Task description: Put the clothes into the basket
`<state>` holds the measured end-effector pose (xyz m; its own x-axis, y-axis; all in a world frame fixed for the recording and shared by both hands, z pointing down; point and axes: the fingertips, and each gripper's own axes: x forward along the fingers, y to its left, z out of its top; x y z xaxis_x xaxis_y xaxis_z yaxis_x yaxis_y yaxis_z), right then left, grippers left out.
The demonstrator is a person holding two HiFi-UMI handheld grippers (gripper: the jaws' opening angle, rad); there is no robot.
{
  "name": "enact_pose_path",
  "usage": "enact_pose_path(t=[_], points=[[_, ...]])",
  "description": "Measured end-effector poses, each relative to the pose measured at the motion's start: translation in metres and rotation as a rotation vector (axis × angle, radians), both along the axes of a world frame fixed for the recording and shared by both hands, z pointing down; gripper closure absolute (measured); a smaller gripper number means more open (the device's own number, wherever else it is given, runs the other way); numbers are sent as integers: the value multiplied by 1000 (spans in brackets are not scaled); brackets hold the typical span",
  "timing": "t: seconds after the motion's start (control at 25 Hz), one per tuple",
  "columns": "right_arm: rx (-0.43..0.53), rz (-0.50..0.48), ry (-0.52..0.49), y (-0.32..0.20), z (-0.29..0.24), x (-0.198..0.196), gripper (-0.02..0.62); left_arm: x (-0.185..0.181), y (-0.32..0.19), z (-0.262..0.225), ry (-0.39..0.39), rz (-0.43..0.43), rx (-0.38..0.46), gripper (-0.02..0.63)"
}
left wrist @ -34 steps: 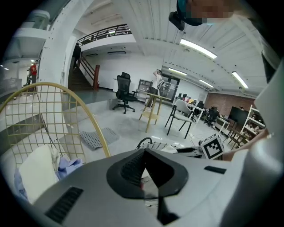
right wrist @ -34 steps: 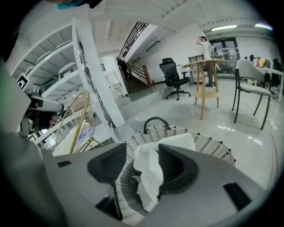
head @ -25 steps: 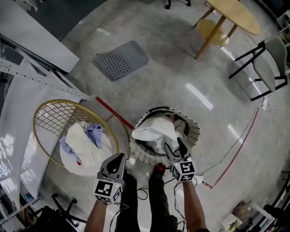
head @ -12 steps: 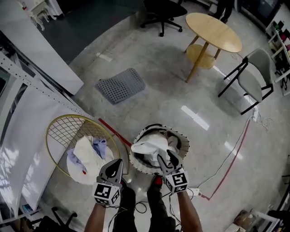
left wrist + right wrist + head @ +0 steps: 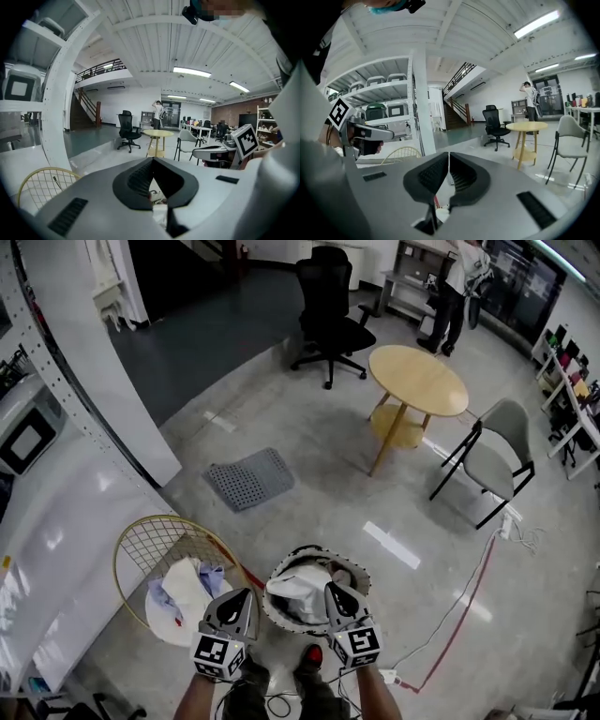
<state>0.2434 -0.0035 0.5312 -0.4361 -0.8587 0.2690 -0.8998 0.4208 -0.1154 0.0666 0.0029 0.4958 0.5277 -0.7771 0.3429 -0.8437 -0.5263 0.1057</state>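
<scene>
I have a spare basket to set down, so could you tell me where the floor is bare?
Bare floor lies between the grey mat, the round table and the woven basket. Crowded below, where the wire basket sits beside it.

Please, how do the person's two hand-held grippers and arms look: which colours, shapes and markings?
The left hand-held gripper and the right hand-held gripper look alike: a grey, wedge-shaped body with black ribbed jaw pads. Behind the jaws each carries a white cube with black square markers. The forearms show no sleeves.
</scene>
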Motion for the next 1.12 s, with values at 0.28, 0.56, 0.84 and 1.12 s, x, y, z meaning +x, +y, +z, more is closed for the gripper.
enact_pose_path(t=[0.28, 0.56, 0.84, 1.12], points=[[109, -22, -24, 12, -89, -7, 563, 10, 6, -73, 22, 23, 100, 606], [159, -32, -14, 38, -147, -11, 563, 20, 23, -128, 30, 55, 162, 606], [191, -28, 0, 50, -181, -12, 563, 12, 36, -151, 44, 31, 174, 606], [188, -63, 10, 51, -185, -26, 563, -3, 40, -153, 50, -7, 171, 606]])
